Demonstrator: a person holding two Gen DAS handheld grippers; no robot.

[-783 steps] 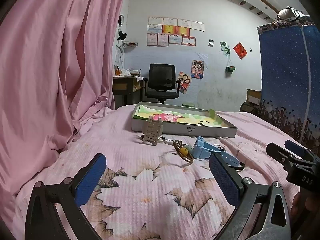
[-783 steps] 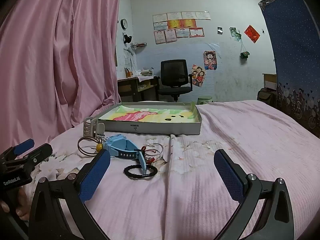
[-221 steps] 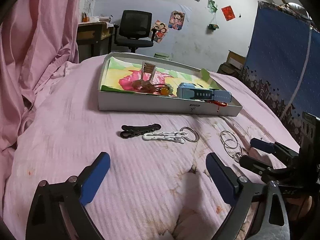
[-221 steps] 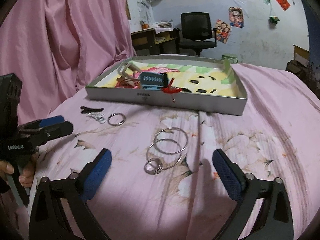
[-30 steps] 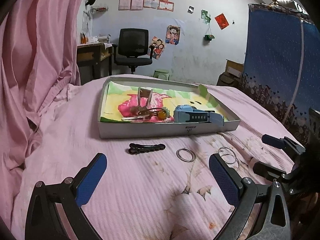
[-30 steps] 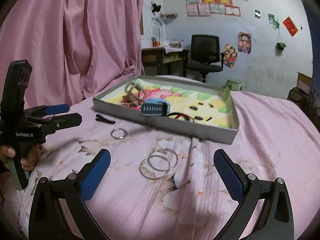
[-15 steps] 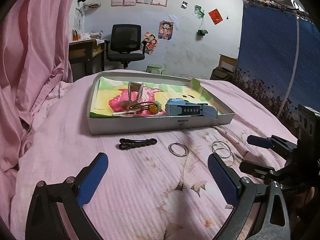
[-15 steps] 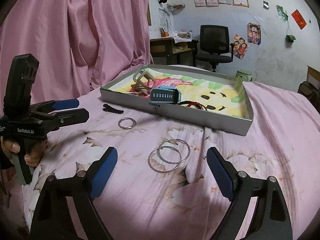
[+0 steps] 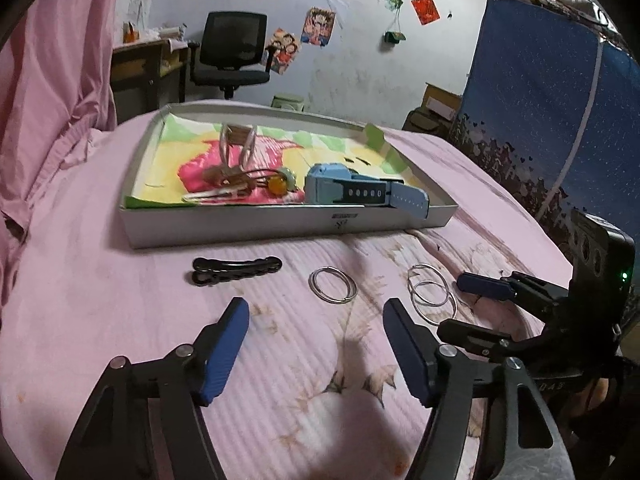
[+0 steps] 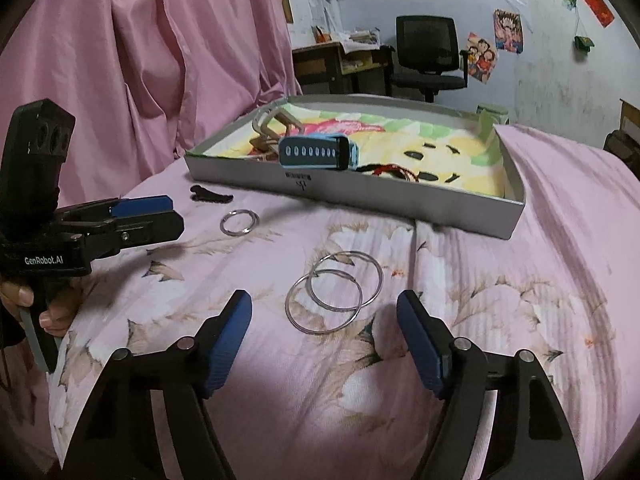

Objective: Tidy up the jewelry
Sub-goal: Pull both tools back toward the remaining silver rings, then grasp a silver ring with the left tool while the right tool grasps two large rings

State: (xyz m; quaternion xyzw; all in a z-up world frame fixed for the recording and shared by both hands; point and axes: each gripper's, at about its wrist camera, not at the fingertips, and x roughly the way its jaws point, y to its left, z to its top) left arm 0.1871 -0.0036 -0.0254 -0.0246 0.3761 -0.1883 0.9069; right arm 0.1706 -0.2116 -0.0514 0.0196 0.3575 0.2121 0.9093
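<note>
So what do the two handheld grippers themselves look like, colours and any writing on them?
Both the left gripper and the right gripper have black frames with silver pivot pins and ribbed blue pads on the fingers. Seen from the right wrist camera, the left one has white "GenRobot.AI" lettering on its body and a black camera block on top. The right one shows a small green light.

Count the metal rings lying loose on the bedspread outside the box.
3. One small ring lies alone near the black hair clip. Two larger rings overlap each other just ahead of the right gripper. Any rings inside the box may be hidden among its contents.
</note>
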